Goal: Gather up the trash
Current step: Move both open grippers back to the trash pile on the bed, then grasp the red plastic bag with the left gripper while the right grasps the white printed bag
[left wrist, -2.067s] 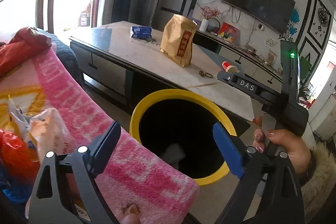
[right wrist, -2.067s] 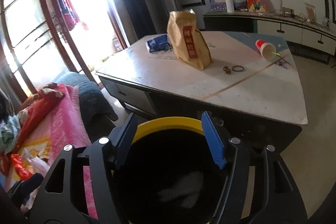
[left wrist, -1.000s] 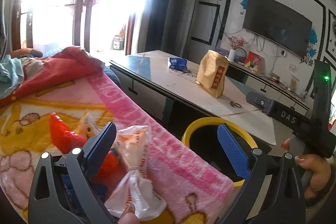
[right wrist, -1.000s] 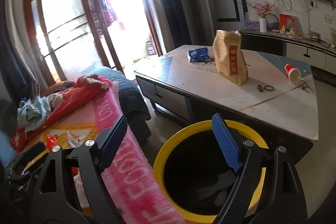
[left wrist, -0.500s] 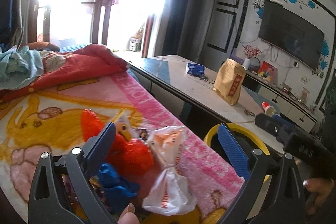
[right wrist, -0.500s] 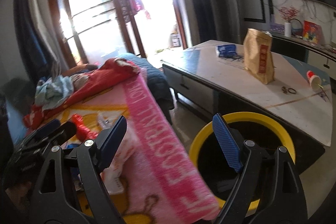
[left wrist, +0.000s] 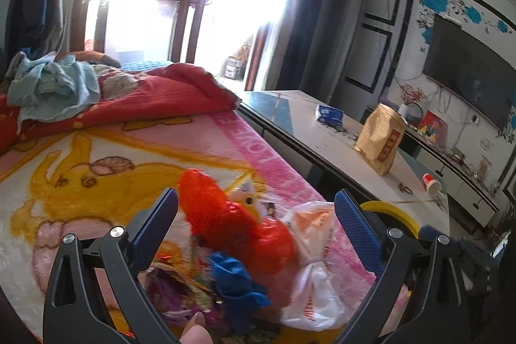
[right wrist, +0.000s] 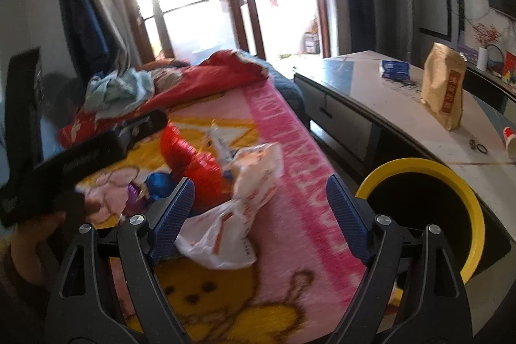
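Observation:
A heap of trash lies on the pink cartoon blanket (left wrist: 96, 170): a red plastic bag (left wrist: 232, 224), a knotted white plastic bag (left wrist: 314, 266), a crumpled blue wrapper (left wrist: 235, 279) and a purple wrapper (left wrist: 174, 289). My left gripper (left wrist: 256, 215) is open and empty just above the heap. My right gripper (right wrist: 259, 199) is open and empty, close over the white bag (right wrist: 238, 208) and beside the red bag (right wrist: 190, 160). The yellow-rimmed black bin (right wrist: 429, 205) stands to the right of the blanket; its rim also shows in the left wrist view (left wrist: 390, 211).
A low table (right wrist: 403, 112) behind the bin holds a brown paper bag (right wrist: 443, 89), a blue packet (right wrist: 395, 68) and a red-and-white cup (right wrist: 509, 141). Red bedding and a light blue cloth (left wrist: 51, 86) lie at the blanket's far end. A TV (left wrist: 467, 70) hangs on the right wall.
Both grippers have swung left from over the bin to the trash heap on the blanket and moved closer to it. Both stay open and empty.

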Demonstrator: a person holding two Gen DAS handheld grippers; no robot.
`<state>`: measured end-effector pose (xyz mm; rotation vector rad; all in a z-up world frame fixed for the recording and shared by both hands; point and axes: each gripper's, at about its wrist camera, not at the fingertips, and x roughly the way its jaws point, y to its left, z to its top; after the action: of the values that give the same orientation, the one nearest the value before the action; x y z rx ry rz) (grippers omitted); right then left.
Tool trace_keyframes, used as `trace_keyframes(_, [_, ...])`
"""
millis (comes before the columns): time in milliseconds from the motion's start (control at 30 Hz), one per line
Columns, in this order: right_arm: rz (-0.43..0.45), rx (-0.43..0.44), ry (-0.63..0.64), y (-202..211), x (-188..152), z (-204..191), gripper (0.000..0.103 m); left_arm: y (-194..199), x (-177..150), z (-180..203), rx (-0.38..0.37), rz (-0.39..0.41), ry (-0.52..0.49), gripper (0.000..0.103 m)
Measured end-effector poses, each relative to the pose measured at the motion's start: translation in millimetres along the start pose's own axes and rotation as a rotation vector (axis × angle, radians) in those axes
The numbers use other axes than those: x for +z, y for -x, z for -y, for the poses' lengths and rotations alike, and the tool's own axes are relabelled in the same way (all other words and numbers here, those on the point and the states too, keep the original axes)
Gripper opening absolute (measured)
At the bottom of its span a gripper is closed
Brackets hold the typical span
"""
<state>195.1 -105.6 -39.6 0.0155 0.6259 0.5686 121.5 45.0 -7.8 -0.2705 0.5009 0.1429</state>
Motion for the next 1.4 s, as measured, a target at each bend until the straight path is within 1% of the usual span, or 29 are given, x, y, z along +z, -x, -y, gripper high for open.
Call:
trace_keyframes(200, [-0.057,0.025,0.029,-13.2,-12.3,-16.4,0.075,-11.9,1.3,-30.0,0.056,-0.024,0.045,0.095])
trace_keyframes(367, [-0.108,0.012,0.028,-30.6,-22.3,-20.8,0.075,-27.1,2.9,-52.1,0.082,-0.059,0.09,0.095])
trace_keyframes(533, [-0.166,0.004,0.017,-48.4,-33.0,-22.4,0.075,-53.2,7.8,-65.8,0.026,-0.137,0.168,0.095])
trace_keyframes(667, [-0.216,0.025,-0.019,-58.7,-40.6,-19.3,0.075,-72.4,9.5,-73.8,-0.003,-0.19,0.219,0.093])
trace_keyframes(733, [-0.236,0.043,-0.032,-62.3,-44.1,-19.3,0.075,-78.6,9.4,-73.8,-0.022,-0.208,0.228,0.093])
trace_keyframes(800, [-0.257,0.056,-0.046,-66.2,-47.6,-18.9,0.075,-83.0,7.5,-72.1,-0.036,-0.228,0.235,0.085])
trace_keyframes(867, [-0.285,0.077,-0.074,-70.8,-51.7,-17.1,0.071,-89.1,4.5,-72.1,-0.042,-0.254,0.244,0.073])
trace_keyframes(900, [-0.291,0.084,-0.085,-72.1,-52.9,-16.1,0.071,-90.5,3.5,-71.6,-0.043,-0.258,0.243,0.066])
trace_keyframes(933, [-0.289,0.086,-0.091,-71.3,-53.7,-15.5,0.07,-92.3,2.8,-70.6,-0.044,-0.262,0.238,0.063])
trace_keyframes(1000, [-0.287,0.093,-0.085,-70.7,-53.1,-16.8,0.064,-93.7,2.2,-68.7,-0.051,-0.267,0.236,0.052])
trace_keyframes(1033, [-0.286,0.098,-0.083,-70.2,-52.3,-16.9,0.058,-93.6,2.5,-67.5,-0.059,-0.266,0.235,0.048])
trace_keyframes(1067, [-0.284,0.106,-0.084,-69.9,-51.6,-17.3,0.05,-93.2,2.6,-66.6,-0.063,-0.263,0.231,0.039])
trace_keyframes(1100, [-0.284,0.111,-0.083,-69.5,-50.6,-18.6,0.05,-91.3,2.3,-67.0,-0.065,-0.258,0.227,0.034])
trace_keyframes(1133, [-0.284,0.109,-0.08,-68.7,-50.1,-19.3,0.048,-89.2,2.8,-65.5,-0.069,-0.251,0.222,0.032])
trace_keyframes(1200, [-0.284,0.112,-0.083,-67.1,-49.0,-18.8,0.045,-85.7,4.5,-64.3,-0.08,-0.241,0.22,0.022])
trace_keyframes(1267, [-0.275,0.116,-0.085,-64.3,-46.5,-17.2,0.036,-79.9,5.9,-60.8,-0.088,-0.225,0.219,0.02])
trace_keyframes(1400, [-0.251,0.108,-0.083,-59.8,-38.1,-11.3,0.029,-66.0,12.5,-55.6,-0.111,-0.181,0.218,0.018])
